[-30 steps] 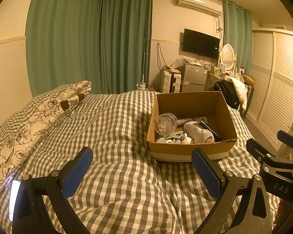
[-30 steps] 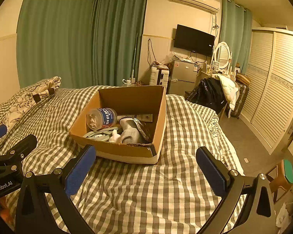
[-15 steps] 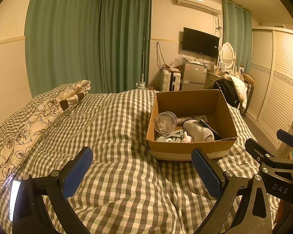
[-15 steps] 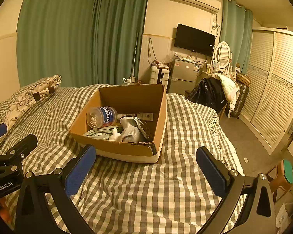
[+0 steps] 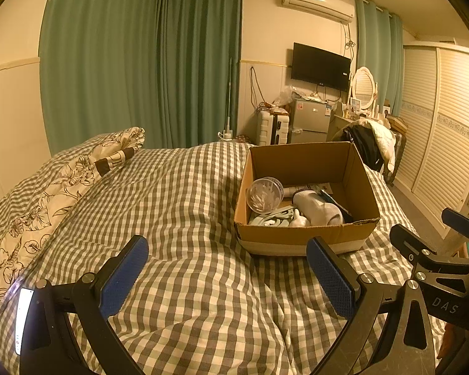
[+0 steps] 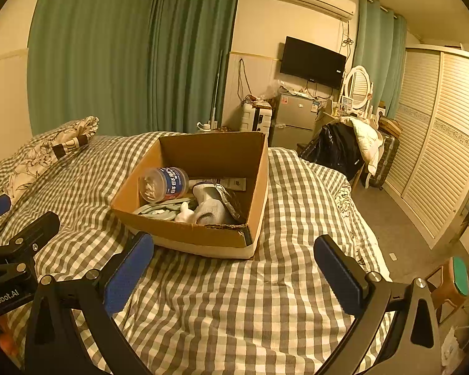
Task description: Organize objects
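Nearest to you, both grippers hover empty over the checked bedspread, the left gripper and the right gripper each with jaws spread wide. Just beyond them, a cardboard box sits on the bed, open-topped, holding the things to sort. Inside lies a clear plastic jar of cotton swabs on its side: likely light, rigid and smooth, so grip across its round body. Beside it, a rolled white sock looks soft and will squash; pinch its middle. Flat pale pieces lie underneath. The box walls may block a low approach. Farther off, a floral pillow, green curtains and a wall television.
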### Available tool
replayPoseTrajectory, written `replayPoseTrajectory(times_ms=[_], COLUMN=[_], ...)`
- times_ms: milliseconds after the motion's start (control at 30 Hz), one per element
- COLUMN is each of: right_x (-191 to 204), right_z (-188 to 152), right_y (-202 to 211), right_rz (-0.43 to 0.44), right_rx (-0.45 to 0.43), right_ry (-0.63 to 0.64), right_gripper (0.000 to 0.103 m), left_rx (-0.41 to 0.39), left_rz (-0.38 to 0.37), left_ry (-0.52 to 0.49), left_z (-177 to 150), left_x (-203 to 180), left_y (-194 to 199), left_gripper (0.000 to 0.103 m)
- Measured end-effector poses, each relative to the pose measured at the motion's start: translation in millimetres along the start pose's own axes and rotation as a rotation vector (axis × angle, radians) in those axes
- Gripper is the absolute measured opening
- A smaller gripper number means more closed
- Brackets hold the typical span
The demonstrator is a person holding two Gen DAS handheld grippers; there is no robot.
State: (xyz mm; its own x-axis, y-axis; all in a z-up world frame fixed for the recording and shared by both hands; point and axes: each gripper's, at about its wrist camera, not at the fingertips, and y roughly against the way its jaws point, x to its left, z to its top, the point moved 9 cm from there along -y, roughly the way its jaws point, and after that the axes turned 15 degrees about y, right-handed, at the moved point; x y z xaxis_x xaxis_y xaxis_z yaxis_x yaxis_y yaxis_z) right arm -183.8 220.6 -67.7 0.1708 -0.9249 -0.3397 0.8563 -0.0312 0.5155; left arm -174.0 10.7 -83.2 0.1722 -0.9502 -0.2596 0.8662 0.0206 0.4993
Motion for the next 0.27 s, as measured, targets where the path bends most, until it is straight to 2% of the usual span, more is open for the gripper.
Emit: replayPoseTrajectory(times_ms=[267], right_x=[1.1], right_z=[-0.1], right_y=[-1.0], right_rz=[0.000], right_rx=[0.002], right_ry=[0.002], right_gripper=[0.103], left_rx=[-0.003], left_rz=[0.003], left_ry=[0.002], left_z=[-2.0], left_x=[1.4], left_y=[0.2], left_gripper=[0.103])
